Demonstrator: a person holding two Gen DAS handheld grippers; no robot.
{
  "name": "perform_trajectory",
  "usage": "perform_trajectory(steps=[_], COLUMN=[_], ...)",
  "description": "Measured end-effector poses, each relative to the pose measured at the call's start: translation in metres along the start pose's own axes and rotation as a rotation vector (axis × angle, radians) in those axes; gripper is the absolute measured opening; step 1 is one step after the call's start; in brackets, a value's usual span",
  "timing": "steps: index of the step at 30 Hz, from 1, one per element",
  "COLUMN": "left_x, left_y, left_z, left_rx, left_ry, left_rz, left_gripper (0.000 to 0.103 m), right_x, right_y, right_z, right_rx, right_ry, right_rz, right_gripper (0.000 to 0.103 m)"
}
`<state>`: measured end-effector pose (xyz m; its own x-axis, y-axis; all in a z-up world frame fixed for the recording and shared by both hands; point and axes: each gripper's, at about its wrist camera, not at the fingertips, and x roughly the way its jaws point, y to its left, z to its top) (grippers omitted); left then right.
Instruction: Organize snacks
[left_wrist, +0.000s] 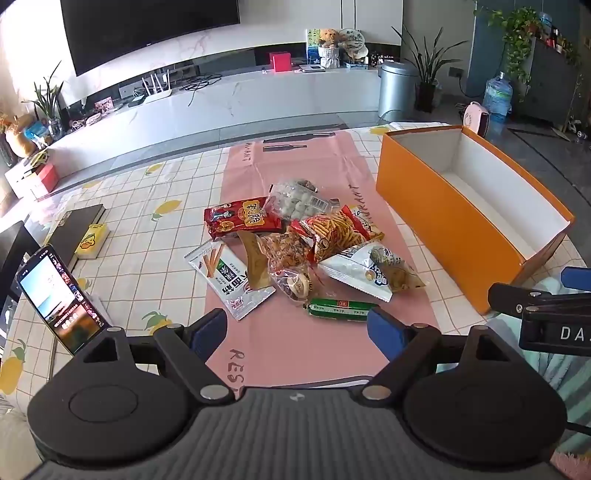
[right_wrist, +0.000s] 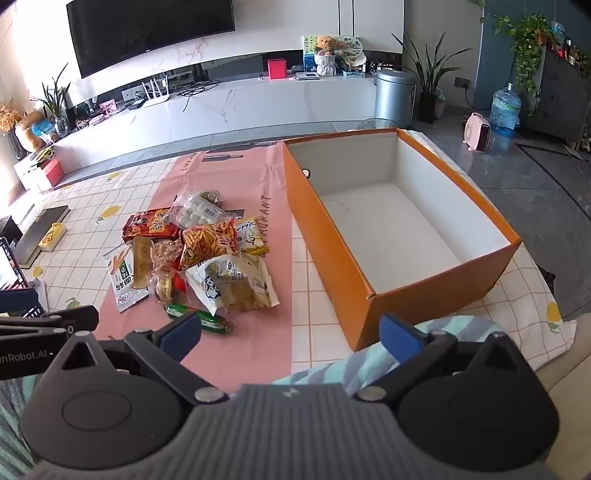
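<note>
A pile of snack packets (left_wrist: 295, 247) lies on a pink mat (left_wrist: 295, 343); it also shows in the right wrist view (right_wrist: 195, 254). It holds a red packet (left_wrist: 240, 218), an orange stick-snack bag (left_wrist: 336, 232), a white bag (left_wrist: 362, 269) and a green sausage (left_wrist: 340, 308). An empty orange box (left_wrist: 443, 206) with a white inside stands to the right of the pile, and it shows in the right wrist view (right_wrist: 340, 236). My left gripper (left_wrist: 297, 332) is open, just short of the pile. My right gripper (right_wrist: 291, 332) is open near the box's front corner.
A phone (left_wrist: 59, 299) stands propped at the left. A yellow box (left_wrist: 90, 240) and a dark book (left_wrist: 74, 232) lie at the far left. A checked tablecloth (left_wrist: 147, 221) covers the table. A teal cloth (right_wrist: 332, 362) lies at the front edge.
</note>
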<state>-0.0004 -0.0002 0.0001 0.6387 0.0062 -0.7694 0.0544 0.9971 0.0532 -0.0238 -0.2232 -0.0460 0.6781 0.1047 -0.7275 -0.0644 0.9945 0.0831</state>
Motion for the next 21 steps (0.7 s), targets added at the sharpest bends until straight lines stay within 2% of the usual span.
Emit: perform_trajectory(steps=[21], left_x=[-0.005], left_y=[-0.009], left_z=[0.001], left_rx=[0.036], left_ry=[-0.011], left_rz=[0.019], left_gripper=[0.1], right_x=[-0.006], right_y=[-0.006], right_z=[-0.002], right_rx=[0.014], right_ry=[-0.021], right_rz=[-0.012], right_gripper=[0.099])
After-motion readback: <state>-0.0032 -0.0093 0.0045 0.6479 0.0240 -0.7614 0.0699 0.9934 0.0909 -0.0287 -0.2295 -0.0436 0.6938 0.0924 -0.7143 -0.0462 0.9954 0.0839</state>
